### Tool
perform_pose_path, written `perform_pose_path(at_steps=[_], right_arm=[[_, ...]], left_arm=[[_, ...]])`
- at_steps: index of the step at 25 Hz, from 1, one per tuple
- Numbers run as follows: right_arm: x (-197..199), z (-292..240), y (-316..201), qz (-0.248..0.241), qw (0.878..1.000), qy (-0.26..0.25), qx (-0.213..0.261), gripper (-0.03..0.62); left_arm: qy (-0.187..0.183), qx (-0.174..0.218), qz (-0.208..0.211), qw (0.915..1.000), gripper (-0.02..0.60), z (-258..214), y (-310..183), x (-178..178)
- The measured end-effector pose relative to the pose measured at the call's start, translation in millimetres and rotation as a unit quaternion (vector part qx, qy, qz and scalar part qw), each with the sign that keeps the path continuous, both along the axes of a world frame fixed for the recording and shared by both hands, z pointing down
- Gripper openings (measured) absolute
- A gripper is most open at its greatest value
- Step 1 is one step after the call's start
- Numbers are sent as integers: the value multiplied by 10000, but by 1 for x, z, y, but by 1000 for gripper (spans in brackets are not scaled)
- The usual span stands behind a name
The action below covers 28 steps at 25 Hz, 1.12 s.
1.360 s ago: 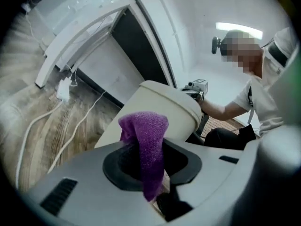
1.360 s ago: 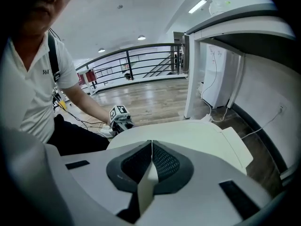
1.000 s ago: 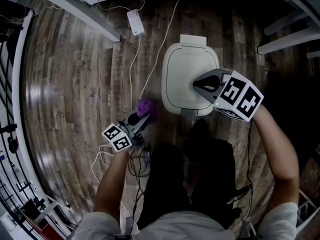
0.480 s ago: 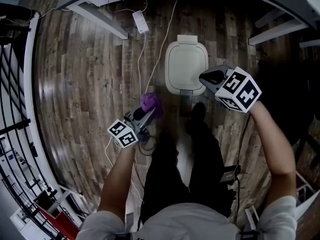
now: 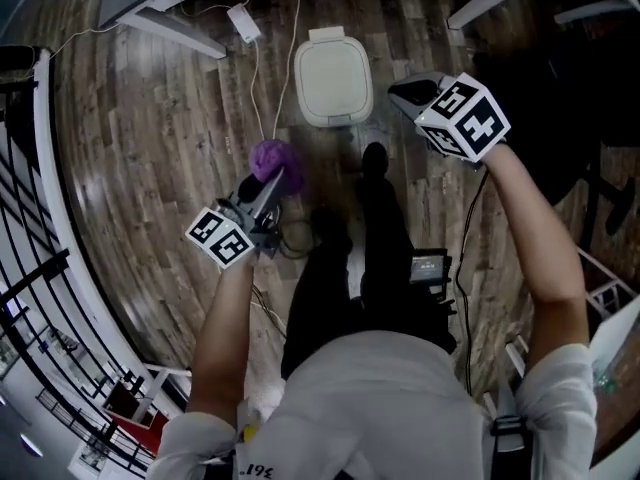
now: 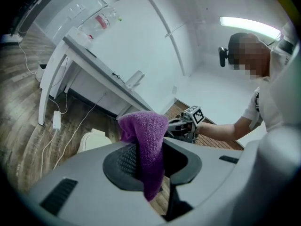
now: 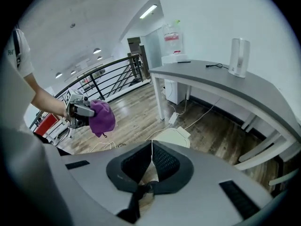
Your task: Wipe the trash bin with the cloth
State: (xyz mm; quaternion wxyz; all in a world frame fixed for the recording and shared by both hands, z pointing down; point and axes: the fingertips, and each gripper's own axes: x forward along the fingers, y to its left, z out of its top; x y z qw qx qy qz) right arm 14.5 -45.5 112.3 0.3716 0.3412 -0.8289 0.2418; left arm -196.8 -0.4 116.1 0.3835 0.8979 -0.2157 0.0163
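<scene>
The white trash bin (image 5: 332, 66) stands on the wooden floor with its lid down, far below both hands; its lid also shows in the left gripper view (image 6: 94, 140) and in the right gripper view (image 7: 173, 136). My left gripper (image 5: 268, 182) is shut on the purple cloth (image 5: 270, 157), which hangs bunched between the jaws (image 6: 145, 145). It floats left of the bin and well above the floor. My right gripper (image 5: 405, 92) is shut with nothing in it, raised to the right of the bin. From the right gripper view the purple cloth (image 7: 102, 117) is seen at the left.
A grey desk (image 7: 221, 81) with a kettle (image 7: 238, 56) stands behind the bin. A white power adapter (image 5: 244, 21) and cables (image 5: 262, 88) lie on the floor near the bin. A black railing (image 5: 40, 208) curves along the left. My legs and shoes (image 5: 374, 163) stand just before the bin.
Both grippers have risen well above the floor, so the bin looks smaller and farther away. The right gripper has left the bin's lid. The cloth stays in the left jaws.
</scene>
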Motion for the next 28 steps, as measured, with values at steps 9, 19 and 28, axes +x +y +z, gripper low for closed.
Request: perform_pose_path(at_steps=[9,19,28], right_arm=[[39,-65,68,975,9951,66,151,9],[25,-115,131,1876,9806,-247,518,9],[-13,-155,188,2867,9493,-791,1015,9]], left_arm=[[142,202,179,9995,83,-84,42,-1],[334,238,375,9985,83,-137,82,-14],[280,746,550,9953,83,-186,117,-26]])
